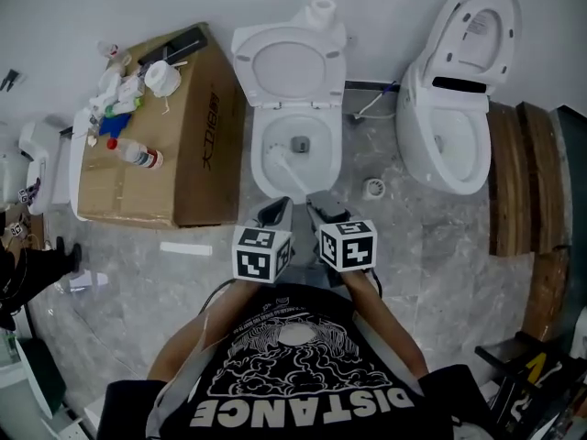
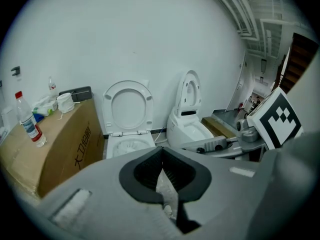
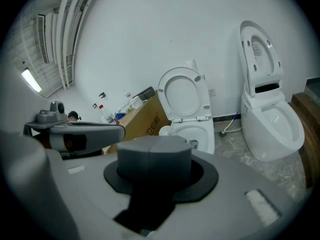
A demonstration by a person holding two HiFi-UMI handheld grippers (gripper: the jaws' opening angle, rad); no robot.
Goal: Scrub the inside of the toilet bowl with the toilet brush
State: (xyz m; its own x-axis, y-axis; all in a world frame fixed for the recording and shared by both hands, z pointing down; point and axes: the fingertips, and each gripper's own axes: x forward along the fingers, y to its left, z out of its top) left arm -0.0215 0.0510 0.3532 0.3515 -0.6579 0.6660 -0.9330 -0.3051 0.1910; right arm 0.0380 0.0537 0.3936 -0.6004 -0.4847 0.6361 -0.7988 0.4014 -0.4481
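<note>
A white toilet (image 1: pixel 260 163) with its seat and lid raised stands against the wall, straight ahead of me. It also shows as the toilet (image 2: pixel 129 143) in the left gripper view and the toilet (image 3: pixel 192 129) in the right gripper view. The white toilet brush (image 1: pixel 276 157) rests in the bowl, head at the left and handle slanting towards the front rim. My left gripper (image 1: pixel 275 211) hangs just short of that rim, its dark pads (image 2: pixel 150 171) meeting at the tips. Beside it, my right gripper (image 1: pixel 321 211) is shut too, with nothing between its fingers (image 3: pixel 155 159). Neither gripper holds the brush.
A cardboard box (image 1: pixel 147 154) left of the toilet carries a bottle (image 1: pixel 138 154), paper rolls and small items. A second toilet (image 1: pixel 454 108) stands at the right, with wooden planks (image 1: pixel 523 172) beyond it. A small white fitting (image 1: pixel 372 188) lies on the marble floor. Someone's dark sleeve (image 1: pixel 32 273) shows at far left.
</note>
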